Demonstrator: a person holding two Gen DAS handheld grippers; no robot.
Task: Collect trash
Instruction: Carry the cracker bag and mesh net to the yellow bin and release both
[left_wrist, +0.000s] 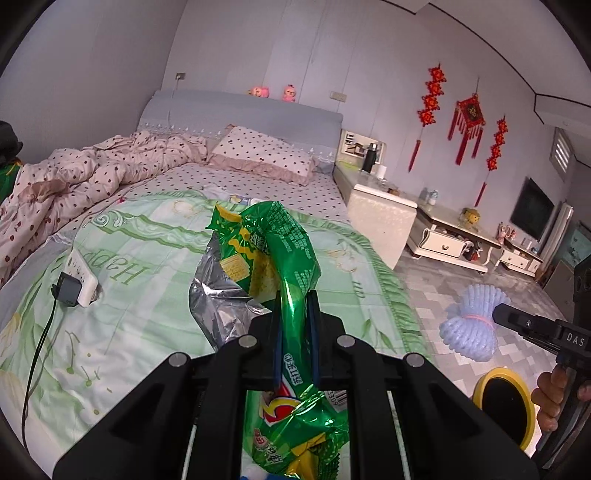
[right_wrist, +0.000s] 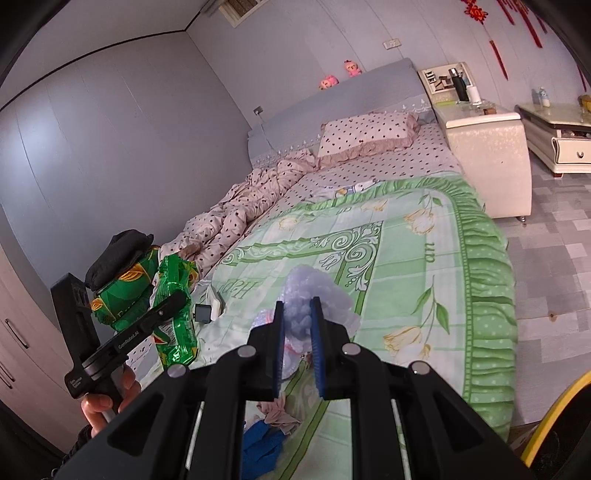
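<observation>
We have the left tongs (left_wrist: 295, 325) clenched on a green snack wrapper (left_wrist: 273, 251), which sticks up past the tips and trails back under them toward the camera, held in the air over the bed (left_wrist: 155, 266). The right tongs (right_wrist: 297, 325) are clamped on a pale blue foam net (right_wrist: 314, 291), which bulges out just beyond the pads; from the left view the same bundle (left_wrist: 471, 325) hangs at those tips, tied at the waist by a pink band. Both pieces we judge very light. The wrapper is thin crinkled foil, limp and slick, so a pinch across a folded, doubled part should hold better than a single edge; it may slide or flap if swung fast. The foam is soft and springy, it squashes under the pads and grips well at its tied middle. A yellow-rimmed round thing (left_wrist: 506, 402) lies below and right of the left tongs, perhaps a bin, but it is cut off in both views. We cannot tell what the blue and pinkish scraps (right_wrist: 269, 421) beneath the right tongs are. The wrapper's lower end is hidden behind the tong body.
</observation>
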